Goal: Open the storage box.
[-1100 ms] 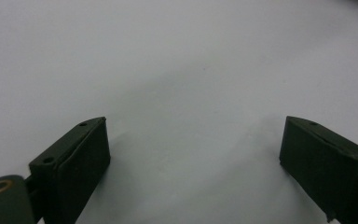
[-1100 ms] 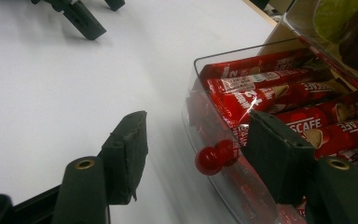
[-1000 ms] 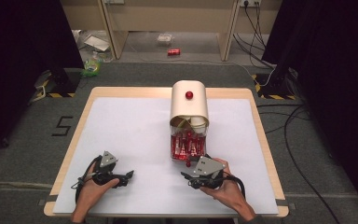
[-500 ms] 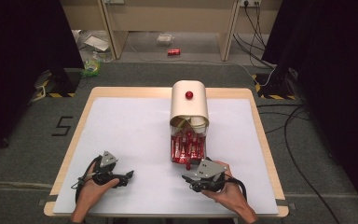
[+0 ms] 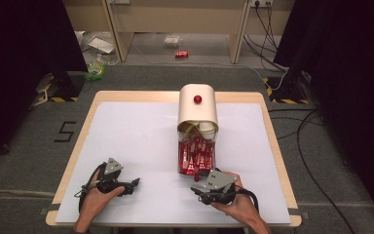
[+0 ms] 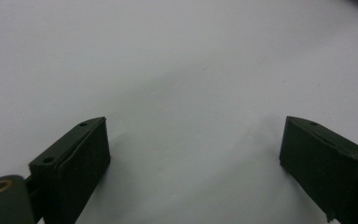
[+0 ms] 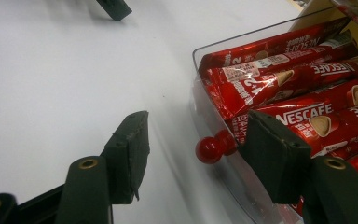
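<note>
A: Start with the right tool [image 7: 193,154] — how do its jaws stand?

B: Spread apart, nothing pinched. In the right gripper view the small glossy red ball knob [image 7: 209,149] on the front of the clear plastic drawer [image 7: 223,179] sits in the gap between the two black pads, nearer the right-hand one. I see no pad pressing on it.

A: And the drawer itself?

B: Pulled out toward the person and full of red Nescafé coffee stick packets [image 7: 284,86], lying lengthwise. From the high view the drawer [image 5: 182,161] comes out of the cream, round-topped dispenser box [image 5: 197,114], which stands a little right of the middle of the white surface [image 5: 141,141]. A second red knob [image 5: 197,99] sits on top of that box.

A: Where is the right tool in that view?

B: The right tool [image 5: 200,186] is just at the drawer's near end, held by the right hand [image 5: 236,204] at the front edge of the surface.

A: The left one?

B: The left tool [image 5: 135,183] rests low at the front left, well apart from the drawer, in the left hand [image 5: 93,202]. Its own view shows the left tool [image 6: 193,156] with jaws wide apart — only bare white surface between them.

A: Anything beyond the surface?

B: Grey floor [image 5: 53,156], with a red can [image 5: 181,54] lying on it far behind.
</note>
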### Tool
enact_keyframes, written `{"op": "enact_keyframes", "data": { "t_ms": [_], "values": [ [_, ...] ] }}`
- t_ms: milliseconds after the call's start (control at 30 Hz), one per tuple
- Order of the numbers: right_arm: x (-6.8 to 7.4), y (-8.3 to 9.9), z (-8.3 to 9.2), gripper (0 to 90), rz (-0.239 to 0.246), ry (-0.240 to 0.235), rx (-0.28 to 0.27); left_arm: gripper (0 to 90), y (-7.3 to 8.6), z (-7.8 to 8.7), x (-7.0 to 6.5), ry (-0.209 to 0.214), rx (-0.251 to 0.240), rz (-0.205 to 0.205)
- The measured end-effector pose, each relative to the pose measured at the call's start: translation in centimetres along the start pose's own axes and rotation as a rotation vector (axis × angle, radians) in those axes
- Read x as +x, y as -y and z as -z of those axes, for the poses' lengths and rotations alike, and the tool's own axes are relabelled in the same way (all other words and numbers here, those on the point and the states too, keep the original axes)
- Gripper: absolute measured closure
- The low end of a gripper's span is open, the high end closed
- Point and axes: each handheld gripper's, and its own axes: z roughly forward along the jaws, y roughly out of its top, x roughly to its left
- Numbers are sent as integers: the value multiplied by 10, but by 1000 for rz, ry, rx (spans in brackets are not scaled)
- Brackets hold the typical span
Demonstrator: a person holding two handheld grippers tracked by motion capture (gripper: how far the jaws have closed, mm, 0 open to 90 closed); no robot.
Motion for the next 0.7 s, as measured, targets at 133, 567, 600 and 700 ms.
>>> {"op": "enact_keyframes", "data": {
  "t_ms": [133, 567, 600, 700],
  "values": [
    [1, 1, 1, 405, -3, -3, -3, 77, 0, 0, 0, 0, 0, 0],
    [10, 2, 9, 398, 14, -26, 5, 77, 0, 0, 0, 0, -1, 1],
    [11, 2, 10, 398, 12, -28, 5, 77, 0, 0, 0, 0, -1, 1],
    [13, 3, 11, 397, 14, -28, 1, 77, 0, 0, 0, 0, -1, 0]
  ]
}}
